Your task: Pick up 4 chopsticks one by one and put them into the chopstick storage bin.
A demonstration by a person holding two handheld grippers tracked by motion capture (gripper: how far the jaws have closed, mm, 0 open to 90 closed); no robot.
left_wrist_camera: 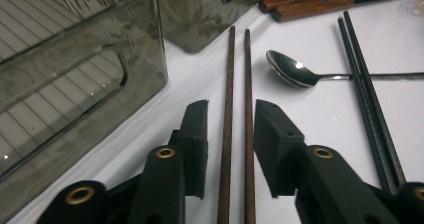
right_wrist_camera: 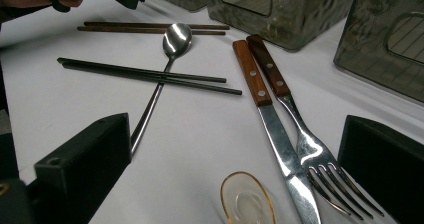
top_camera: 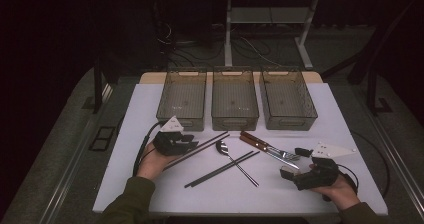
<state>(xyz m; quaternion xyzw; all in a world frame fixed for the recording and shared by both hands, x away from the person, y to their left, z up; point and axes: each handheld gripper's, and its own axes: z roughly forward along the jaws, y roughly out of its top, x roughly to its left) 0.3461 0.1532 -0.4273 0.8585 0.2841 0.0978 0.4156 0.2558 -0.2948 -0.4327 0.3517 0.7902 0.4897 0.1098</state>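
Observation:
A pair of brown chopsticks point(left_wrist_camera: 229, 74) lies side by side on the white table point(top_camera: 150, 184). My left gripper point(left_wrist_camera: 231, 106) straddles them near one end, its jaws open, with a small gap on each side of the pair. In the high view the left gripper point(top_camera: 187, 140) sits at the left, just in front of the left bin point(top_camera: 182, 99). My right gripper point(right_wrist_camera: 237, 124) stands wide open at the front right point(top_camera: 295, 162), with a wood-handled fork point(right_wrist_camera: 300, 129) and knife point(right_wrist_camera: 265, 109) lying between its jaws untouched.
A spoon point(top_camera: 222, 147) lies crossed under a pair of black chopsticks point(top_camera: 222, 169) at the table's middle. A small glass dish point(right_wrist_camera: 247, 199) sits close before the right gripper. The middle bin point(top_camera: 235, 101) and right bin point(top_camera: 287, 101) line the far side.

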